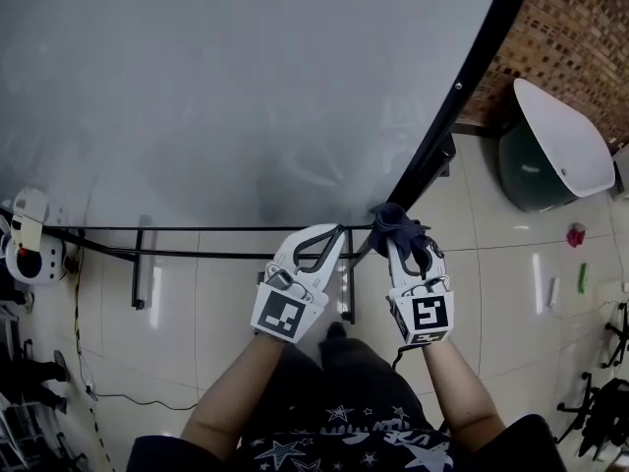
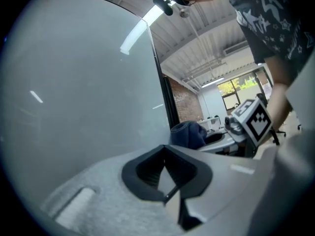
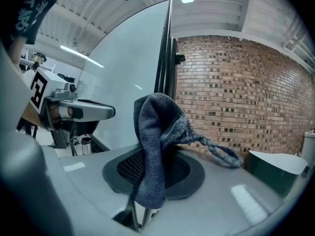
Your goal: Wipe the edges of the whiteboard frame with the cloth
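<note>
My right tongs (image 1: 405, 249) pinch the knitted dark-blue cloth (image 1: 393, 220) at the black frame (image 1: 460, 91) corner; left tongs (image 1: 332, 236) together, empty.

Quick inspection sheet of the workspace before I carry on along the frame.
Surface: whiteboard blank, faintly smudged; black frame runs down its right edge.
Job's things: dark blue cloth at the frame's lower right corner.
Clutter: small red item and green item on the tiled floor.
Grippers: right gripper shut on the cloth; left gripper shut, empty, beside it.
Cables: thin cable trailing on the floor at left.
Surroundings: brick wall, lidded bin at right.
</note>
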`<state>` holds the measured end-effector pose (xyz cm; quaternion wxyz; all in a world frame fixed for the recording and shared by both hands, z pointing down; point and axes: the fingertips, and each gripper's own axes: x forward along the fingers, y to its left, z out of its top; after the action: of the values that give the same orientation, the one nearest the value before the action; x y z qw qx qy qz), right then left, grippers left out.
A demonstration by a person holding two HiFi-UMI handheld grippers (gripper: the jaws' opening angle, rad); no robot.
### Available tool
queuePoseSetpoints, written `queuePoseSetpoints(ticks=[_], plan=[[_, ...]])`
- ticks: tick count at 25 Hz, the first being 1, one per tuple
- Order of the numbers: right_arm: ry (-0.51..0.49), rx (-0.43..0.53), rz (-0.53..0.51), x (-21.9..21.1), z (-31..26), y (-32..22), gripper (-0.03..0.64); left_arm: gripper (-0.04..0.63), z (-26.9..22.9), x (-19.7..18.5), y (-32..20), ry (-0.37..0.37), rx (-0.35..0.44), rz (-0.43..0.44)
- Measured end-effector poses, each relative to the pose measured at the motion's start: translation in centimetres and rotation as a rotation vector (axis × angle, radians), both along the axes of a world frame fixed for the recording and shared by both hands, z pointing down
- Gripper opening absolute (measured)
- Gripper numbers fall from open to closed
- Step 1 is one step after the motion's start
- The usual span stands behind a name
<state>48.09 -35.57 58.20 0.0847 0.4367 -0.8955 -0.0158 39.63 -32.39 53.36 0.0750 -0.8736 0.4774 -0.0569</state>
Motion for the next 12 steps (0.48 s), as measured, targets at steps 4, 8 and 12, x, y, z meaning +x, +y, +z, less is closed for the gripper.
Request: queuePoseSetpoints(ticks=[4,8,12], plan=[[0.009,-0.037,0.013,-0.6,2.4,0.1,0.083,0.003,1.8,-1.1,0.2,-0.015,-0.043,-0.009],[0.007,-0.072,0.013,-1.2,4.3,0.4,0.083,0.003,2.9,-2.0,0.6,-0.038,-0.073,-0.019],[0.007,-0.109,0.019,-1.0,6.0,0.6,0.083,0.003,3.3,-1.6,0.9,-0.038,-0.081,-0.007]])
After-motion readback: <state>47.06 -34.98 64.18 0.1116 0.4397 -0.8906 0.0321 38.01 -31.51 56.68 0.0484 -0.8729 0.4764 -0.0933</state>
